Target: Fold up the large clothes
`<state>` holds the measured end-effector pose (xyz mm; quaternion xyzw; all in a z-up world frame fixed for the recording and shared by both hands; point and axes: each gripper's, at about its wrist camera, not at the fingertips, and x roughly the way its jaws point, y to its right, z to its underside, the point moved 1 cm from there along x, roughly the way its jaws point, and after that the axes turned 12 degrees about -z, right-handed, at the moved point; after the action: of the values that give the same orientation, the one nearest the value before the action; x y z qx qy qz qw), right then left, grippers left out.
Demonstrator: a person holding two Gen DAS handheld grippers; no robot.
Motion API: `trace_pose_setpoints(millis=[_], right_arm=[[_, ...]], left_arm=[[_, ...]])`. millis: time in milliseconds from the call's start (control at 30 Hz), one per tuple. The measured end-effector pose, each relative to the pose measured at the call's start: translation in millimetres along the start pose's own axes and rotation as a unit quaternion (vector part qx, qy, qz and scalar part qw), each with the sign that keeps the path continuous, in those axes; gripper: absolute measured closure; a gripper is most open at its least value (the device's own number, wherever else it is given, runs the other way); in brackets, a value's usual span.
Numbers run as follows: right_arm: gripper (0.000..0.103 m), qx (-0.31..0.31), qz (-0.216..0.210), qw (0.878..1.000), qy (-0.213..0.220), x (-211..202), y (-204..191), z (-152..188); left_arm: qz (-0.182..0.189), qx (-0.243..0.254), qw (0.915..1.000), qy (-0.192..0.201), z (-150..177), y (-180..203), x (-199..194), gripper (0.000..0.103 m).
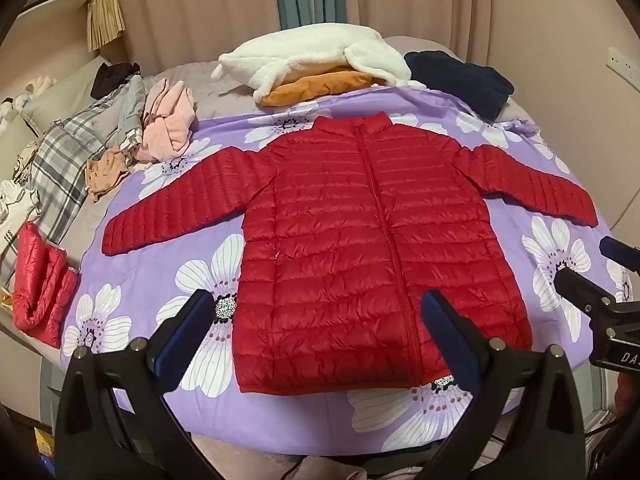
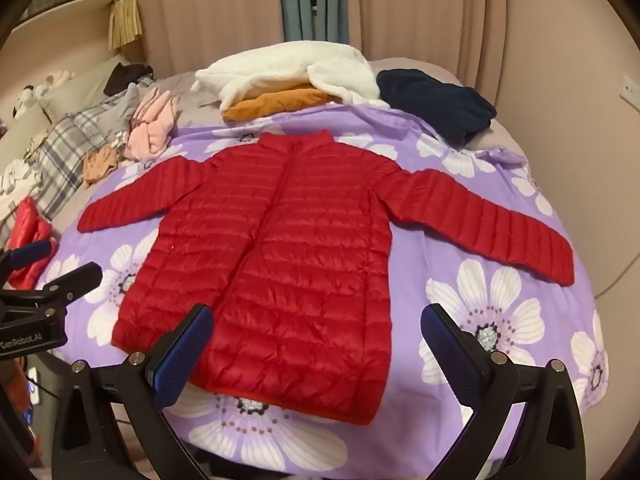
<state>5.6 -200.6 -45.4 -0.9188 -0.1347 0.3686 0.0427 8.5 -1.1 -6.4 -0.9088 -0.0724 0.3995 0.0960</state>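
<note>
"GenRobot.AI" is printed on the left gripper (image 2: pixel 52 260) body in the right wrist view. Both it and the right gripper (image 2: pixel 316 344) hang tilted downward, jaws spread wide and empty, above the hem of the red quilted puffer jacket (image 1: pixel 360 232), which lies flat, sleeves outspread, on the purple flower-print sheet (image 1: pixel 160 312).

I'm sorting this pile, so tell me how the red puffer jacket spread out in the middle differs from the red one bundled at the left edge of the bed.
The spread red jacket lies flat on the purple floral sheet, front up, sleeves out; the bundled red garment is folded into a compact lump on the grey bedding. The spread jacket takes up far more room, and the bundle looks shinier. Both are red and quilted.
</note>
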Motion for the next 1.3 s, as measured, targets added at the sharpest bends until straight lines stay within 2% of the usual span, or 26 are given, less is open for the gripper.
trace_pose_setpoints(millis=[500,633,1300], right_arm=[[0.001,-0.002,-0.001,1.0,-0.003,-1,0,1],[0.001,-0.002,-0.002,1.0,-0.004,1,-2,3],[0.001,0.002,-0.004,1.0,-0.007,-2,3,2]], left_arm=[[0.0,0.001,1.0,0.0,3,12,1,0.0],[0.002,-0.001,1.0,-0.002,2,1,1,0.0],[-0.001,0.001,1.0,0.007,1,0,-1,0.0]])
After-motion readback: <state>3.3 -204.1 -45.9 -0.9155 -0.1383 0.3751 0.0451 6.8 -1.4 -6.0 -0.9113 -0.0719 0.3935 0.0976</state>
